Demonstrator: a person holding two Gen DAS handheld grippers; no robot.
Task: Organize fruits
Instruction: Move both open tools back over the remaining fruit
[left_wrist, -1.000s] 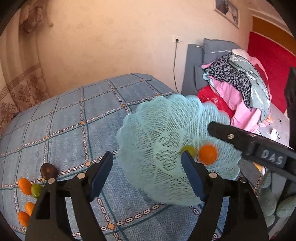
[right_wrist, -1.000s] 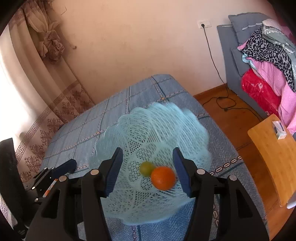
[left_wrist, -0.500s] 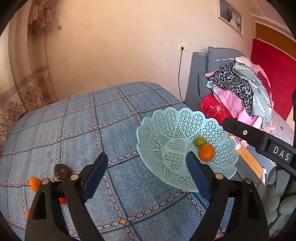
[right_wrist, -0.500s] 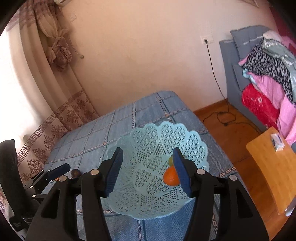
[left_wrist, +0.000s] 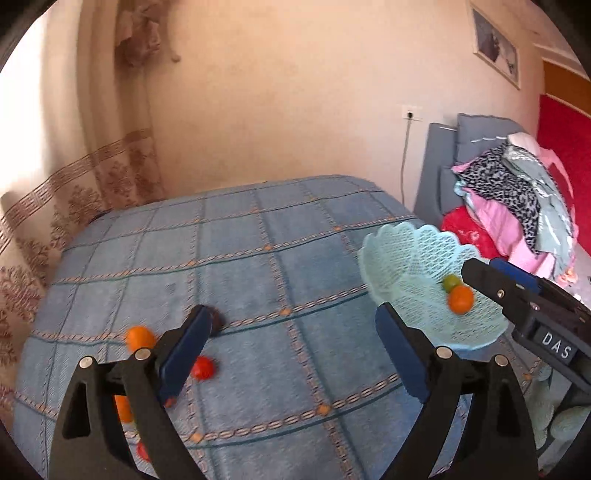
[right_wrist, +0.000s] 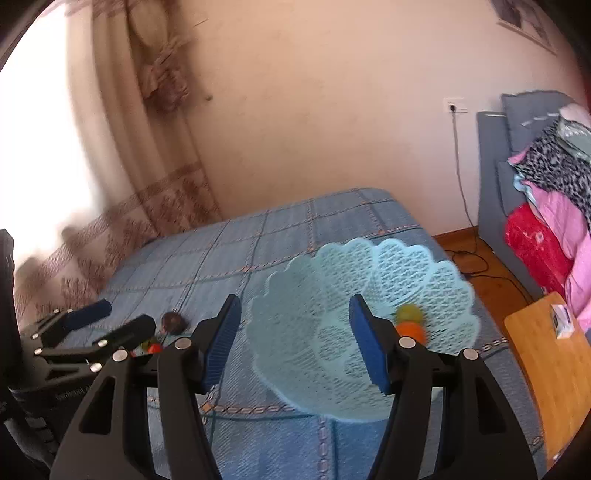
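Currently, the left gripper (left_wrist: 291, 350) hangs above the blue checked bedspread (left_wrist: 258, 266) with its jaws spread wide and nothing between them. The right gripper (right_wrist: 295, 336) likewise stands with its jaws apart and empty, positioned over the near left part of the pale blue perforated plastic basket (right_wrist: 332, 332).

The basket rests on the right side of the bedspread, near the bed edge. Inside it, toward its right side, lie a small round green fruit (right_wrist: 409, 313) and a round orange fruit (right_wrist: 413, 329), touching each other; the orange one is partly hidden behind the right finger in the right wrist view.

On the left side of the bedspread, well apart from the basket, loose fruits lie scattered: a dark brown round fruit (left_wrist: 216, 320), an orange fruit (left_wrist: 139, 338), a small red fruit (left_wrist: 203, 367), and a further orange fruit (left_wrist: 123, 409) partly hidden behind the left gripper body. The left finger overlaps the dark brown fruit in the left wrist view; contact cannot be determined.
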